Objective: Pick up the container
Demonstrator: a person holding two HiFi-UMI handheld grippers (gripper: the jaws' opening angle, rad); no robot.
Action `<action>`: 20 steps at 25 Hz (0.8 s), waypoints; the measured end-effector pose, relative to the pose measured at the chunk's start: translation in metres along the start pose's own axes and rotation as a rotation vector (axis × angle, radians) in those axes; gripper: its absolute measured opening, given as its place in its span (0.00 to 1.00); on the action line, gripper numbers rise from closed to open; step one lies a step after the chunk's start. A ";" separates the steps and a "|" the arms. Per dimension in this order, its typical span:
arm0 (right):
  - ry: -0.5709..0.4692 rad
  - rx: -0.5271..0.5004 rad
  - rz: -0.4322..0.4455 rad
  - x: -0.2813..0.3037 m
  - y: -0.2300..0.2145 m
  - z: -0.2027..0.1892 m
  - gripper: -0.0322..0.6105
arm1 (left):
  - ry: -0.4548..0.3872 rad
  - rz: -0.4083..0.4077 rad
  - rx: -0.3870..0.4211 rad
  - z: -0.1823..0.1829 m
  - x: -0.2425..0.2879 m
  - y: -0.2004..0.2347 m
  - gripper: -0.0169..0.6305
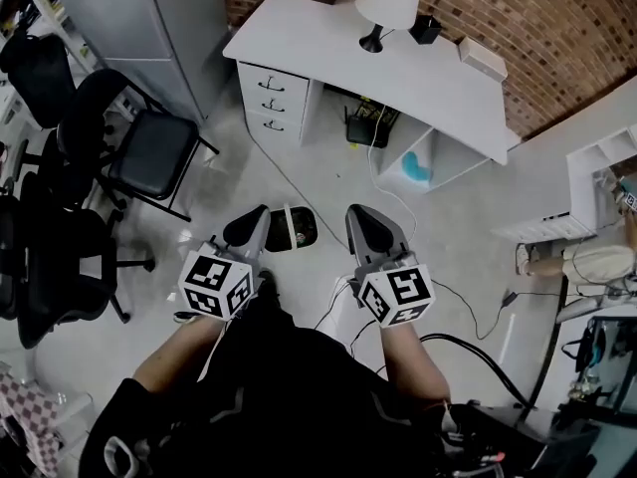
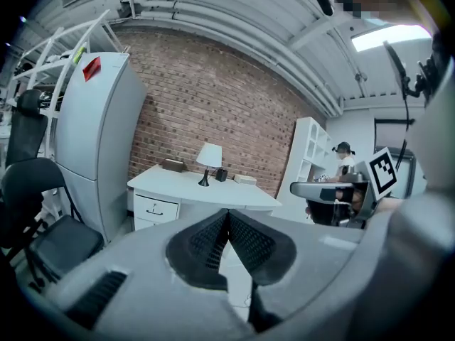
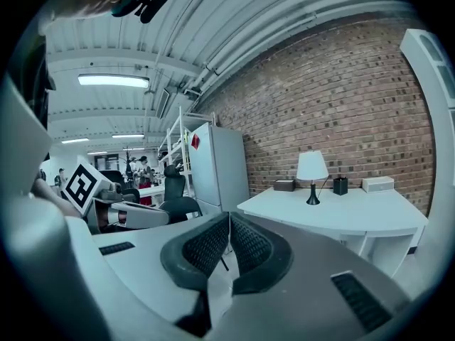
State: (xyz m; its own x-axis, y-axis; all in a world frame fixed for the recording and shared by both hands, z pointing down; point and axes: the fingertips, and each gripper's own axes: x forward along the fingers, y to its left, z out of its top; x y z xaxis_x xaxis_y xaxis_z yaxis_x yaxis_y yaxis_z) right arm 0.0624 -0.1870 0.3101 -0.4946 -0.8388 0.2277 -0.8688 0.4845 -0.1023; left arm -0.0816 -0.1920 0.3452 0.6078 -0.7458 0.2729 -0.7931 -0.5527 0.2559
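Left claw: shut tight, nothing in it.
Right claw: shut, empty too.
Container: probably that dark tub on the floor, below and between both claws, nearer the left.

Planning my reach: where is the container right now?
Head view: the dark container lies on the floor between the left gripper and right gripper, closer to the left, short of the white desk.

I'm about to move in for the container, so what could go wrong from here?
1. The left gripper and right gripper both have their fingers shut on nothing; they must open before any grasp.
2. Loose cables lie across the floor near the person's right side, a likely trip or snag.
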 end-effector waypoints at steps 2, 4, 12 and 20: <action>0.004 -0.003 -0.008 0.015 -0.003 -0.001 0.06 | 0.015 -0.013 -0.002 -0.001 0.011 0.012 0.04; 0.017 -0.009 -0.018 0.030 -0.005 -0.004 0.06 | 0.028 -0.016 -0.023 -0.004 0.021 0.026 0.04; 0.068 0.022 -0.063 0.061 -0.022 -0.037 0.06 | 0.102 0.033 -0.110 -0.048 0.050 0.067 0.04; 0.143 0.053 -0.007 0.080 -0.062 -0.090 0.06 | 0.203 0.058 -0.142 -0.111 0.105 0.063 0.04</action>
State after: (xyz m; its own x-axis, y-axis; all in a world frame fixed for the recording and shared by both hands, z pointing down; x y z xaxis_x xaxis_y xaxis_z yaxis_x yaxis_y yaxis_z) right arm 0.0786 -0.2616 0.4221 -0.4836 -0.7962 0.3636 -0.8739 0.4623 -0.1502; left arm -0.0633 -0.2635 0.4925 0.5684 -0.6767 0.4681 -0.8220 -0.4429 0.3580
